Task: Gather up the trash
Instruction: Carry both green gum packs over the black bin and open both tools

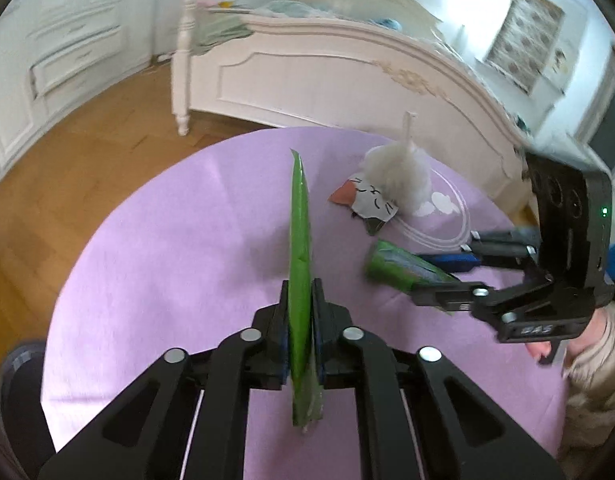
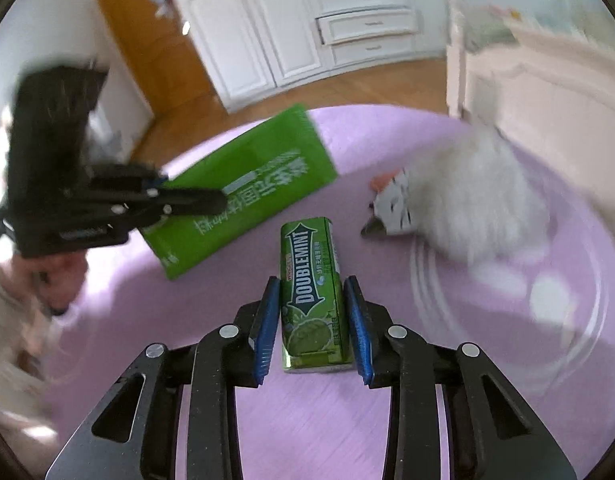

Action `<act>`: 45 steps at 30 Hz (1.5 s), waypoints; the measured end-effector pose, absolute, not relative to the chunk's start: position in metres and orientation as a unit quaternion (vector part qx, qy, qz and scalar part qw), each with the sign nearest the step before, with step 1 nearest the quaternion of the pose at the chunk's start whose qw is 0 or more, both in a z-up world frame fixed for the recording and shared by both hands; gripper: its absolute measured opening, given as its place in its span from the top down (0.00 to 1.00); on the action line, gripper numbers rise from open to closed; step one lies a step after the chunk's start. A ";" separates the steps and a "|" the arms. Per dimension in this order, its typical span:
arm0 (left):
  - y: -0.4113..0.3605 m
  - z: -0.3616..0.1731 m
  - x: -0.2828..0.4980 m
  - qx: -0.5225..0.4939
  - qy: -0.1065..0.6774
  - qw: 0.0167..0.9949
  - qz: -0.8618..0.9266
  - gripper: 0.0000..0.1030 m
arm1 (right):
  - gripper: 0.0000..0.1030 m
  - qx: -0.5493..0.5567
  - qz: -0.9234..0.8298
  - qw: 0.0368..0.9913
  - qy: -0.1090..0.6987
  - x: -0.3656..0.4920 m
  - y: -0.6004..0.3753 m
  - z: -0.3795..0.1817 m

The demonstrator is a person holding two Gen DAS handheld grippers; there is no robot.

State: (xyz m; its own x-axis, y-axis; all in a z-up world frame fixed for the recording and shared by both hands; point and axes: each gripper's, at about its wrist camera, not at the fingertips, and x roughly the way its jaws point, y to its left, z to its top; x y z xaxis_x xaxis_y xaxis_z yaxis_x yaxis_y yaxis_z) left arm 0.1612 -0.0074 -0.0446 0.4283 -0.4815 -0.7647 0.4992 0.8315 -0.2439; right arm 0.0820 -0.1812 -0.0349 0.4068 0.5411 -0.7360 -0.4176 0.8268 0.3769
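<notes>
On a round purple mat [image 1: 167, 260], my left gripper [image 1: 299, 284] is shut on a flat green packet [image 1: 298, 220], seen edge-on and sticking up between the pads. The right wrist view shows that packet [image 2: 259, 176] broadside, held off the mat by the left gripper [image 2: 219, 200]. My right gripper [image 2: 311, 280] straddles a green Doublemint gum pack [image 2: 307, 300] lying on the mat, with both blue pads against its sides. From the left wrist view the same pack [image 1: 391, 266] sits between the right gripper's [image 1: 417, 278] fingers.
A white fluffy ball on a stick [image 1: 399, 172] and a torn cat-face paper scrap [image 1: 367, 200] lie further out on the mat. A white bed footboard [image 1: 327, 76] borders its far side. Wood floor and white cabinets [image 1: 67, 40] lie left. A person's sleeve [image 1: 595, 360] is at right.
</notes>
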 end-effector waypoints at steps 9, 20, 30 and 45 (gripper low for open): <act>0.014 -0.037 0.127 -0.086 0.433 0.853 -0.278 0.94 | 0.68 0.250 0.274 0.802 0.468 0.037 -0.245 -0.043; 0.098 -0.025 0.059 -0.174 0.377 0.883 -0.219 0.94 | 0.68 0.265 0.307 0.787 0.466 0.045 -0.192 -0.026; 0.204 -0.033 0.006 -0.243 0.345 0.898 -0.127 0.94 | 0.68 0.250 0.372 0.749 0.489 0.067 -0.081 -0.011; 0.283 -0.062 -0.010 -0.287 0.328 0.899 -0.044 0.94 | 0.68 0.173 0.415 0.724 0.523 0.091 0.076 -0.010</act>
State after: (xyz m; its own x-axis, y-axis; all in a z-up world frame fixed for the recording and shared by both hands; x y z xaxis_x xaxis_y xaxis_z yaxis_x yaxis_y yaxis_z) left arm -0.0102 0.2827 -0.0621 0.7805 -0.2673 -0.5651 -0.1098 0.8313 -0.5448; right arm 0.0913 0.0757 -0.0096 0.1083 0.7814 -0.6146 -0.4201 0.5963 0.6841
